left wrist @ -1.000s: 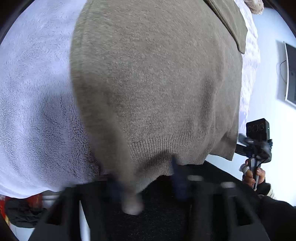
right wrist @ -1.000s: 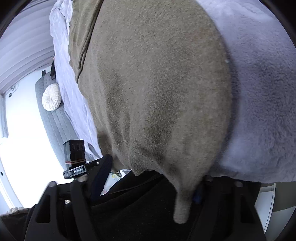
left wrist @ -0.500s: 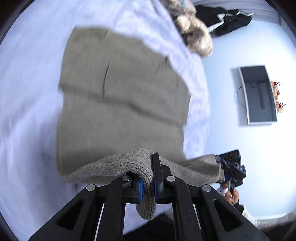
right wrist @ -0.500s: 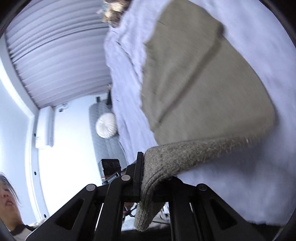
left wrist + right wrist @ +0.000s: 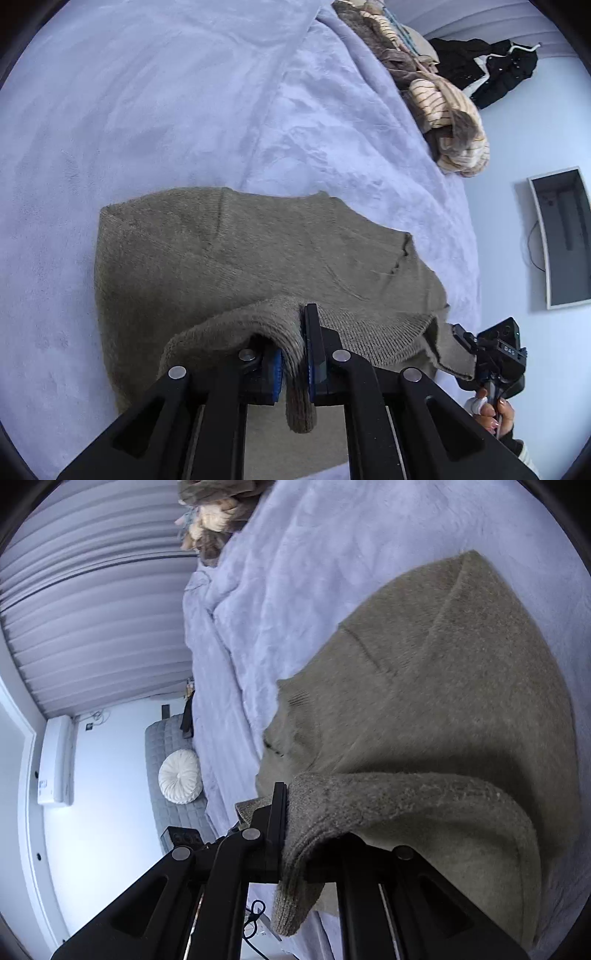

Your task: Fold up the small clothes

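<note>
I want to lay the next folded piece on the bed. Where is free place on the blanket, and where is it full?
The lavender blanket is bare beyond the olive sweater's far edge and along its left side. It is crowded at the far corner, where a pile of striped and brown clothes lies. The near part is taken by the sweater itself, held by both grippers.

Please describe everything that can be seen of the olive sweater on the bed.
The sweater is a fuzzy olive-brown knit with a ribbed hem. Most of it lies flat on the lilac blanket. Its near hem edge is lifted and bends over toward the rest. The left gripper and the right gripper are both shut on that hem, and a short ribbed bit hangs below each.
</note>
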Tool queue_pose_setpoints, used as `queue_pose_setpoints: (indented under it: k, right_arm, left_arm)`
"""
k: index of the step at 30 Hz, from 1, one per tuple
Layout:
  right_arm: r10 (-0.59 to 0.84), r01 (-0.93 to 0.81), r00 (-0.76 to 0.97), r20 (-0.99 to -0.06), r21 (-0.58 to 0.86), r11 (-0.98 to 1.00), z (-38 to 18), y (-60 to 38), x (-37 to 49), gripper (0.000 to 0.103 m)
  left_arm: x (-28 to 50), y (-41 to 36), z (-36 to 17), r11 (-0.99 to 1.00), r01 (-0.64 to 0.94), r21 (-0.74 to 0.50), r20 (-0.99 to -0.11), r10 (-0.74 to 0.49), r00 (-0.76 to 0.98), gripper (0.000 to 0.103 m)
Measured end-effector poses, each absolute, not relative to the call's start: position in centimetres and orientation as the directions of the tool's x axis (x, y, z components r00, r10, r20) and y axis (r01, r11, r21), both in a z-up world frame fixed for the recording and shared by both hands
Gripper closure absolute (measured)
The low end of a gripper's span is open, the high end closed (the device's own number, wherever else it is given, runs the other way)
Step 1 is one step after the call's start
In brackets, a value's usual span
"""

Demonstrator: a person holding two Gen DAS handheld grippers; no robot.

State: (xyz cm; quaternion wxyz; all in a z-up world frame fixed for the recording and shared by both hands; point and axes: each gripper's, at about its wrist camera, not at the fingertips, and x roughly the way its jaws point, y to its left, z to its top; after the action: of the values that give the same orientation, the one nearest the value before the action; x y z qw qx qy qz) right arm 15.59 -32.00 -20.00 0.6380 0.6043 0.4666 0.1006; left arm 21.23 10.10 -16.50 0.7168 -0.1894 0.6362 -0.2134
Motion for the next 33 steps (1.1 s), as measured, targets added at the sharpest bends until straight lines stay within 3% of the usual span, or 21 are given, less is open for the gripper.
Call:
queue_pose_setpoints:
  k: [1, 2, 3, 5, 8, 9, 10, 12, 14, 16, 19, 25, 27, 31, 32, 33]
  right_arm:
    - [0.685, 0.458, 0.551, -0.477, 0.859, 0.229, -20.9, -32.3, 15.8, 0.096]
    - [0.680, 0.476, 0.560, -0.474, 0.855, 0.204, -21.6, -32.5, 15.9, 0.096]
    - [0.677, 0.492, 0.570, -0.466, 0.853, 0.174, -22.3, -32.8, 15.8, 0.095]
    - [0.676, 0.504, 0.593, -0.437, 0.857, 0.111, -23.1, -33.1, 16.0, 0.093]
    - [0.675, 0.479, 0.642, -0.365, 0.878, 0.019, -23.3, -33.6, 16.1, 0.085]
    - [0.665, 0.461, 0.667, -0.336, 0.887, -0.014, -23.2, -34.0, 16.1, 0.069]
    - [0.647, 0.446, 0.693, -0.318, 0.894, -0.038, -23.0, -34.4, 16.2, 0.047]
    - [0.598, 0.397, 0.751, -0.279, 0.915, -0.073, -21.9, -35.4, 16.1, 0.036]
    - [0.587, 0.346, 0.772, -0.244, 0.936, -0.066, -20.6, -35.5, 16.5, 0.036]
    - [0.620, 0.331, 0.737, -0.271, 0.944, 0.019, -19.0, -35.0, 17.1, 0.045]
    - [0.680, 0.350, 0.625, -0.383, 0.916, 0.195, -18.2, -33.1, 18.5, 0.064]
    - [0.582, 0.497, 0.468, -0.665, 0.742, 0.449, -21.6, -31.1, 19.6, 0.067]
    - [0.518, 0.532, 0.476, -0.711, 0.701, 0.475, -21.9, -32.3, 18.9, 0.075]
    - [0.432, 0.594, 0.548, -0.717, 0.696, 0.402, -21.0, -36.1, 15.9, 0.071]
    - [0.430, 0.594, 0.551, -0.716, 0.698, 0.401, -20.6, -36.4, 15.3, 0.066]
    - [0.431, 0.588, 0.550, -0.715, 0.698, 0.409, -20.0, -36.6, 14.6, 0.050]
  left_arm:
    - [21.5, 10.0, -17.1, 0.856, 0.062, -0.513, -0.851, -0.517, 0.095, 0.091]
    - [21.6, 9.8, -17.6, 0.871, 0.060, -0.488, -0.867, -0.492, 0.082, 0.078]
    - [21.7, 9.7, -17.8, 0.885, 0.058, -0.463, -0.881, -0.466, 0.078, 0.059]
    - [21.7, 10.2, -17.2, 0.894, 0.073, -0.441, -0.887, -0.447, 0.115, 0.043]
    - [21.7, 11.0, -14.7, 0.898, 0.104, -0.428, -0.878, -0.440, 0.191, 0.043]
    - [21.8, 11.4, -14.0, 0.897, 0.108, -0.428, -0.872, -0.442, 0.210, 0.043]
    - [22.0, 11.7, -13.5, 0.898, 0.107, -0.426, -0.870, -0.439, 0.225, 0.043]
    - [22.3, 11.9, -12.9, 0.897, 0.113, -0.427, -0.867, -0.442, 0.229, 0.043]
    - [22.3, 11.8, -12.5, 0.889, 0.133, -0.437, -0.861, -0.457, 0.224, 0.043]
    - [21.9, 11.3, -12.7, 0.874, 0.157, -0.460, -0.850, -0.485, 0.206, 0.043]
    - [21.9, 9.6, -14.9, 0.865, 0.149, -0.480, -0.857, -0.498, 0.134, 0.043]
    - [21.8, 7.7, -19.9, 0.911, 0.088, -0.403, -0.904, -0.412, 0.118, 0.043]
    - [21.6, 8.1, -19.4, 0.910, 0.093, -0.404, -0.901, -0.413, 0.129, 0.043]
    - [20.8, 9.6, -17.4, 0.939, 0.131, -0.317, -0.930, -0.335, 0.149, 0.043]
    - [20.4, 10.4, -17.0, 0.946, 0.130, -0.296, -0.937, -0.314, 0.155, 0.036]
    - [20.0, 11.2, -16.7, 0.950, 0.125, -0.287, -0.939, -0.305, 0.160, 0.024]
